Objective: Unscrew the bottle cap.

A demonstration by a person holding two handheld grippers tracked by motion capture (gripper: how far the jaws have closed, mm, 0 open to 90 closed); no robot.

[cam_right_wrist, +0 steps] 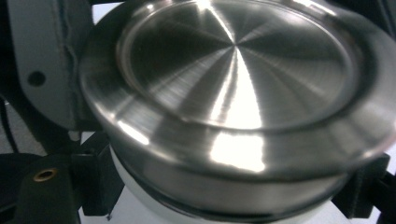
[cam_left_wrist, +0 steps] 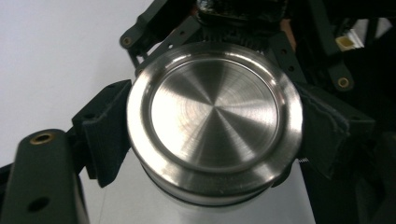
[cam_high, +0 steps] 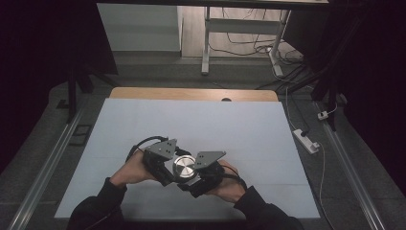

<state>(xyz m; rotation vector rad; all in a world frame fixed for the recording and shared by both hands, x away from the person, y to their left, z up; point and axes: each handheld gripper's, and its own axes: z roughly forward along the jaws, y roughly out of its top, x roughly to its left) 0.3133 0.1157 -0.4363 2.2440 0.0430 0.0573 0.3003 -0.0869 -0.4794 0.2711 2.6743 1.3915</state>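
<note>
Brushed steel with fine concentric turning marks covers the round lid [cam_left_wrist: 215, 116] of a white container [cam_left_wrist: 205, 212]; no brand, label or writing can be read on it. The lid's flat face points up toward the high camera, so the container's axis stands roughly upright, with the white body below it. It sits between the two hands over the near middle of the white-covered surface [cam_high: 201, 120]. The left hand-held gripper [cam_high: 168, 168] is clamped on the lid's rim, its black pads [cam_left_wrist: 105, 133] pressing from opposite sides. The right hand-held gripper [cam_high: 194, 178] is clamped on the container below the lid.
</note>
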